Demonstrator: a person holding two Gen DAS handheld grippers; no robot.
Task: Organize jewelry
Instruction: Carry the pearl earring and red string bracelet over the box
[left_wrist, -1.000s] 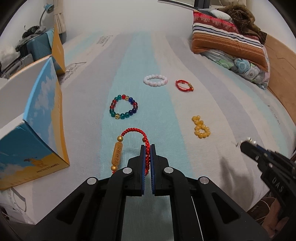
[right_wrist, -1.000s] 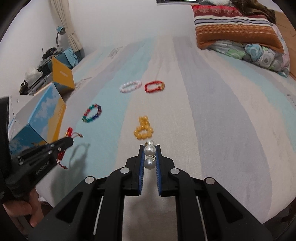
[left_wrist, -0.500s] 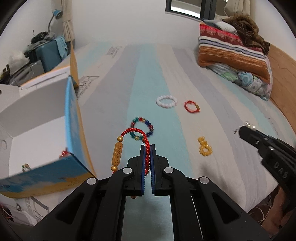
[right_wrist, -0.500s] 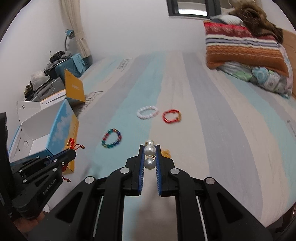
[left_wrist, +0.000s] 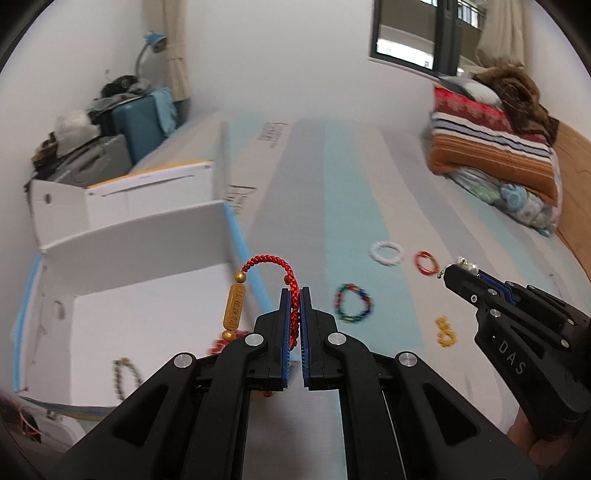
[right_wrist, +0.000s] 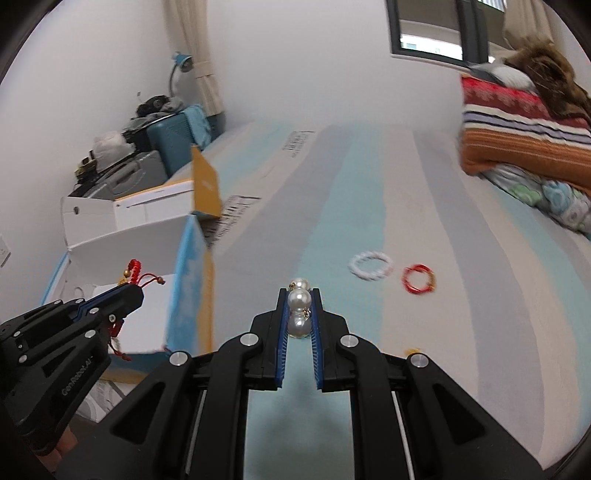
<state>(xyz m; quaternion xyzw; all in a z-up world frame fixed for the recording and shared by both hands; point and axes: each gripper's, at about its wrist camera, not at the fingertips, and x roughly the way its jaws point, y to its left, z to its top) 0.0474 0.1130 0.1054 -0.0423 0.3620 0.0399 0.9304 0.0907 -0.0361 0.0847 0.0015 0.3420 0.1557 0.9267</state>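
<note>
My left gripper (left_wrist: 294, 295) is shut on a red braided bracelet (left_wrist: 266, 260) with a gold tube charm, held up in the air at the right wall of an open white box (left_wrist: 147, 317). In the right wrist view the left gripper (right_wrist: 129, 291) hangs over the box (right_wrist: 188, 266). My right gripper (right_wrist: 300, 295) is shut on a pearl piece (right_wrist: 298, 300), above the bed; it also shows in the left wrist view (left_wrist: 456, 271). A white bracelet (left_wrist: 386, 253), a red bracelet (left_wrist: 425, 263), a multicolour bead bracelet (left_wrist: 352, 303) and a yellow bead bracelet (left_wrist: 445, 331) lie on the bed.
A bead bracelet (left_wrist: 125, 373) and something red lie inside the box. The box's flap (right_wrist: 205, 184) stands up behind it. Folded blankets and pillows (left_wrist: 491, 147) sit at the far right. A suitcase and clutter (left_wrist: 110, 133) stand beyond the bed's left edge.
Both grippers have risen and swung left with their jewelry. The box now fills the lower left of the left wrist view, and the left gripper is over its edge.
</note>
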